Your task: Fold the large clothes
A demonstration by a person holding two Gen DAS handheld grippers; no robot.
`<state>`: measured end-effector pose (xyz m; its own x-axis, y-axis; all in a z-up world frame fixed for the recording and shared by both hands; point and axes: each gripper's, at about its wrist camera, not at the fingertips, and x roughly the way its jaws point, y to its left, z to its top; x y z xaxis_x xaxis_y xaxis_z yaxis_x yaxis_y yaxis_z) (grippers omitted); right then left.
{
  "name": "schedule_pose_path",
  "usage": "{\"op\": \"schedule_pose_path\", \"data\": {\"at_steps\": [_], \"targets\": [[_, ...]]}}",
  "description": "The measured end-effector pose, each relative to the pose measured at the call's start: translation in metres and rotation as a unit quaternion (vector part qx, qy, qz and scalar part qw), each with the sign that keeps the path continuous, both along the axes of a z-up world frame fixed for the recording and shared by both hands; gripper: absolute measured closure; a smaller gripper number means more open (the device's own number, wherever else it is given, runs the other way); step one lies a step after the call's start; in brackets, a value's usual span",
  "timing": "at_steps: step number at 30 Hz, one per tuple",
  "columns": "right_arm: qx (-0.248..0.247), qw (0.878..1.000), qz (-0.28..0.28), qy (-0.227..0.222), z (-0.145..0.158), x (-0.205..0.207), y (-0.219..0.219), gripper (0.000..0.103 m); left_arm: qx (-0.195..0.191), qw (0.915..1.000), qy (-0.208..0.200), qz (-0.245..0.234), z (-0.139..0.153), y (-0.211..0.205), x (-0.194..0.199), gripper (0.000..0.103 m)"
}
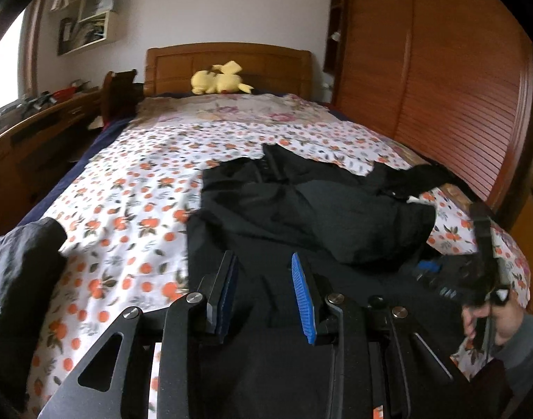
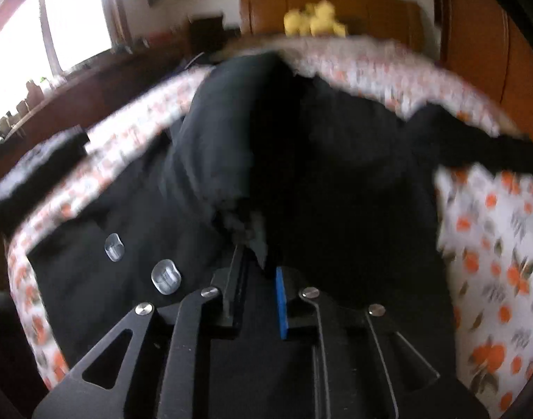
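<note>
A large black coat [image 1: 301, 206] lies spread on the bed with the orange-flowered sheet [image 1: 126, 209]. My left gripper [image 1: 264, 262] is open above the coat's near hem, holding nothing. In the right wrist view the coat [image 2: 336, 174] fills the middle, with two clear buttons [image 2: 165, 276] at lower left. My right gripper [image 2: 257, 262] is shut on a fold of the coat's black fabric. The right gripper also shows in the left wrist view [image 1: 483, 279], blurred, at the bed's right edge.
A second dark garment [image 1: 18, 272] hangs at the near left. A yellow plush toy [image 1: 219, 78] lies by the wooden headboard [image 1: 231, 59]. A slatted wooden wardrobe [image 1: 441, 87] lines the right side, and a desk [image 1: 39, 118] the left.
</note>
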<state>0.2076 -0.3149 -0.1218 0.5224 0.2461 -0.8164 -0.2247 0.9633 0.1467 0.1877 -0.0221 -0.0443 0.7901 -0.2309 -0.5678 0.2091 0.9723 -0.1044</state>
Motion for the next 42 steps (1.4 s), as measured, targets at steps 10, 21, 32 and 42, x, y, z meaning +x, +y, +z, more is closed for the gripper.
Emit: {"op": "schedule_pose_path", "data": {"at_steps": [10,21,32,42], "targets": [[0.001,0.999,0.013,0.036,-0.023,0.002,0.002,0.083,0.017,0.9996,0.003,-0.024,0.007,-0.028,-0.002,0.070],[0.053,0.998,0.013,-0.006,0.020,-0.028,-0.019,0.083,0.011,0.9996,0.001,-0.024,0.006,-0.033,0.003,0.070],[0.035,0.995,-0.044,-0.082,0.075,-0.038,-0.071,0.060,0.031,0.9972,-0.009,-0.068,-0.004,-0.052,0.020,0.070],[-0.008,0.998,-0.059,-0.001,0.027,0.030,-0.085,0.039,0.021,0.9956,-0.007,-0.091,-0.021,-0.046,0.015,0.070]]}}
